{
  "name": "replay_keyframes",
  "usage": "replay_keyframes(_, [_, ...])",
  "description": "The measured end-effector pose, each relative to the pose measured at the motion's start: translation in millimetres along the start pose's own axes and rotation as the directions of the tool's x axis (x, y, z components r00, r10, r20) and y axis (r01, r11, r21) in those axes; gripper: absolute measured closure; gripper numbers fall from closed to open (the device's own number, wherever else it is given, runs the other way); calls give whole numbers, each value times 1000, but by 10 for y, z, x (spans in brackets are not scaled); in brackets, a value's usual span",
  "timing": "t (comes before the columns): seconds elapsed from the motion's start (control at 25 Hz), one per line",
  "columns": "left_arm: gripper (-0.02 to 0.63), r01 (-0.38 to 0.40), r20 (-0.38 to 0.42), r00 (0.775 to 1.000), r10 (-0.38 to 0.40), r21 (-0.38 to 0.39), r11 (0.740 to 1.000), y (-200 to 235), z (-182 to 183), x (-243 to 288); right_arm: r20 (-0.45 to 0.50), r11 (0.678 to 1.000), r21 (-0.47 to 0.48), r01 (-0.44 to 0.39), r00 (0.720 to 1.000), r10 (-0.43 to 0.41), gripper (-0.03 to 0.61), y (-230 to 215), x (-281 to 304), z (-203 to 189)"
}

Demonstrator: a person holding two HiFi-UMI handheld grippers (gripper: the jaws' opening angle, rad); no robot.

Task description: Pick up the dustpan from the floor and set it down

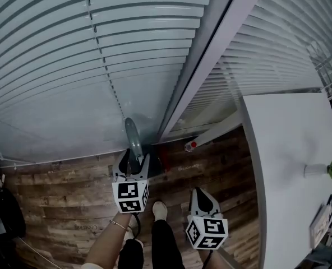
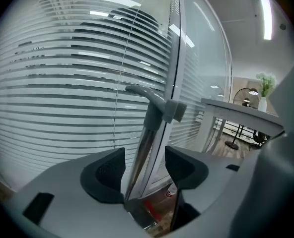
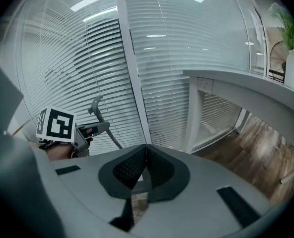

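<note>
A long-handled dustpan stands upright on the wooden floor against the blind-covered glass wall; its grey handle (image 1: pixel 132 134) rises in front of the blinds. My left gripper (image 1: pixel 133 159) is open around the handle's metal pole (image 2: pixel 146 138), which stands in the gap close to the left pad without being pressed. The grey grip (image 2: pixel 157 102) sticks out above the jaws, and the dark pan with a red strip (image 2: pixel 146 210) shows below them. My right gripper (image 1: pixel 203 195) hangs further right, shut (image 3: pixel 145 168) on nothing. The right gripper view also shows the left gripper (image 3: pixel 90 130) at the handle (image 3: pixel 100 111).
A white table (image 1: pixel 289 150) fills the right side, with a small plant vase (image 1: pixel 318 170) on it. A small red-capped bottle (image 1: pixel 191 145) lies by the wall's base. The person's shoe (image 1: pixel 159 209) is between the grippers. A metal frame post (image 1: pixel 205 66) splits the blinds.
</note>
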State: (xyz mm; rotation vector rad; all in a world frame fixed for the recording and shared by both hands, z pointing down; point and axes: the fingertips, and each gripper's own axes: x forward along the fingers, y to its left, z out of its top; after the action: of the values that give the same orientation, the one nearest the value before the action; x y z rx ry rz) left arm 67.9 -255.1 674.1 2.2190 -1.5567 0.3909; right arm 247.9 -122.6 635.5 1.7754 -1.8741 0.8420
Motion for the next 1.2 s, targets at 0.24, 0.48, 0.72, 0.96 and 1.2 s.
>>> replay_keyframes(0.24, [476,-63,-13,998,63,5,998,63,28,125,-2,1000,11,8,1000,-8,546,-93,13,-34])
replay_keyframes(0.48, [489,-84,-3,996,84,-9,996,67,39,141,-5,1000,19,10,1000,-10,546,-136,12,-72])
replay_keyframes(0.72, [507,-80,-30,996,81,39,996,83,77,83,-4,1000,22,10,1000,-10,546,-148,3,-66])
replay_keyframes(0.96, [514,-78,-30,996,78,27,997,129,150,-187,15,1000,17,-6,1000,6,546,-32,-41,51])
replay_keyframes(1.2, [515,-60,-8,998,60,29,998,118,271,-580,44,999,-1,-38,998,38,546,212,-71,222])
